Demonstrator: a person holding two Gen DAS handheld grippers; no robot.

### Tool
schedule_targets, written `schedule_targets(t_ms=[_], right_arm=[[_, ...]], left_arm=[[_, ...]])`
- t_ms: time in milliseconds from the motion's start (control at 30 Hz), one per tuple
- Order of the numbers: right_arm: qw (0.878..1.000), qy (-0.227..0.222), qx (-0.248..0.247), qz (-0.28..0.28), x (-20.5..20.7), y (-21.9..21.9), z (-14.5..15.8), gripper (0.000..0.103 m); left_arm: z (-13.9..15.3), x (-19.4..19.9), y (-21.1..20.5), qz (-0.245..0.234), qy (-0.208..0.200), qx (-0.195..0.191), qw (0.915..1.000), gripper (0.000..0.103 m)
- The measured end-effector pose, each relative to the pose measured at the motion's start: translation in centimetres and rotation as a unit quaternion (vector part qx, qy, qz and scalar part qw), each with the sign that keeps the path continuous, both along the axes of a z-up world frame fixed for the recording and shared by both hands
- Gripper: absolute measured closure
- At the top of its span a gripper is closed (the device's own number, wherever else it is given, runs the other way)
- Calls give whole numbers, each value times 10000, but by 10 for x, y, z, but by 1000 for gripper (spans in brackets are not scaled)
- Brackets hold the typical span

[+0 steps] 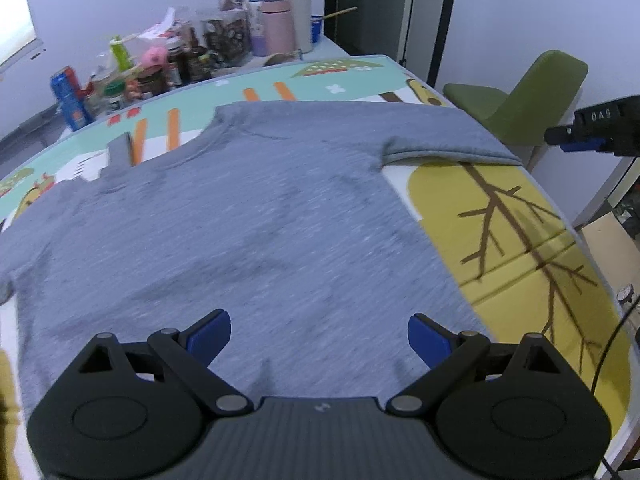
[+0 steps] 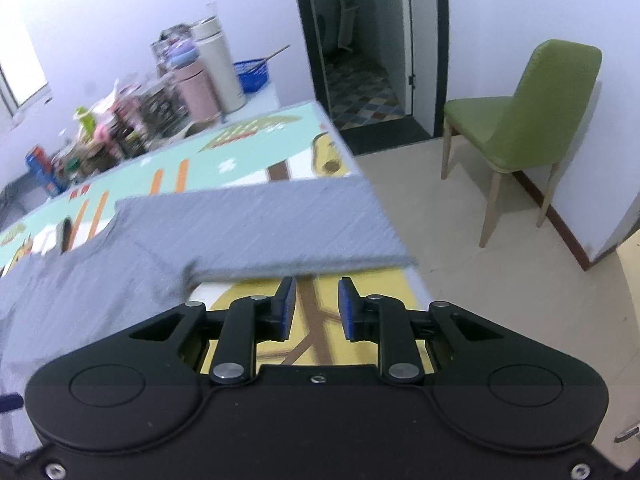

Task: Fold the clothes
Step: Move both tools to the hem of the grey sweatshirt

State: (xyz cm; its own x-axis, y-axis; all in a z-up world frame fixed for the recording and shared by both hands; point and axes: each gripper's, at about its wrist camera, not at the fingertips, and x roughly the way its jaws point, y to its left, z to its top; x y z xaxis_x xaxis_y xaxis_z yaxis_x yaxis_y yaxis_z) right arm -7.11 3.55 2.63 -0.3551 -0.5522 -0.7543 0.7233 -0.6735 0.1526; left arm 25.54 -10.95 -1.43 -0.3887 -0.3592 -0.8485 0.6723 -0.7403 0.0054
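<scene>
So here's the setup: a grey t-shirt (image 1: 248, 216) is spread flat on a worktop (image 1: 520, 240) covered by a cartoon-print mat (image 1: 360, 80). In the left wrist view the shirt fills the middle of the frame, with the collar up around 11 o'clock and one sleeve (image 1: 440, 140) sticking out toward 1 o'clock, right to the worktop edge.

The left hand-held gripper (image 1: 319, 340) hangs over the lower body of the shirt with its jaws spread wide and nothing between them. The right hand-held gripper (image 2: 316, 304) sits over bare yellow mat just short of that sleeve, which lies across 12 o'clock from it in its own view. Its jaws are only a little way apart and empty, no cloth in there at all.

My read: this is the very start of the fold, or between folds. Nothing is grabbed, and the shirt looks flat and unfolded as far as I can see. Both views are a bit smeared, so don't ask me about fine wrinkles.

Next move, I reckon, is the right one going in on the sleeve hem (image 2: 304, 266). It'd want its jaws wider first, then slide one pad under the edge to pinch it. The left one probably needs a matching hold lower down the same side so the fold goes over straight.

Clutter of bottles and jars (image 1: 224, 40) sits at the far end around 11 o'clock, well clear. Green chair (image 2: 528, 120) off at 2 o'clock.
</scene>
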Motion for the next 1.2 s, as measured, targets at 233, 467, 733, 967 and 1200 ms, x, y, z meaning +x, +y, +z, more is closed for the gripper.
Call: schedule_targets(t_ms=[233, 467, 733, 967, 1200], right_arm=[[9997, -35, 126, 188, 94, -4, 7, 68], [9985, -159, 301, 423, 180, -3, 0, 67], [9976, -526, 367, 247, 248, 23, -22, 65], [9966, -689, 458, 63, 282, 47, -39, 60], [9952, -831, 509, 44, 294, 62, -53, 58]], left_arm=[[5, 79, -4, 206, 48, 59, 9998, 6], [4, 154, -3, 539, 92, 145, 9984, 6], [-5, 223, 0, 879, 111, 160, 9959, 6], [-21, 266, 6, 1141, 20, 99, 9934, 6], [-26, 293, 11, 1567, 287, 88, 9872, 6]])
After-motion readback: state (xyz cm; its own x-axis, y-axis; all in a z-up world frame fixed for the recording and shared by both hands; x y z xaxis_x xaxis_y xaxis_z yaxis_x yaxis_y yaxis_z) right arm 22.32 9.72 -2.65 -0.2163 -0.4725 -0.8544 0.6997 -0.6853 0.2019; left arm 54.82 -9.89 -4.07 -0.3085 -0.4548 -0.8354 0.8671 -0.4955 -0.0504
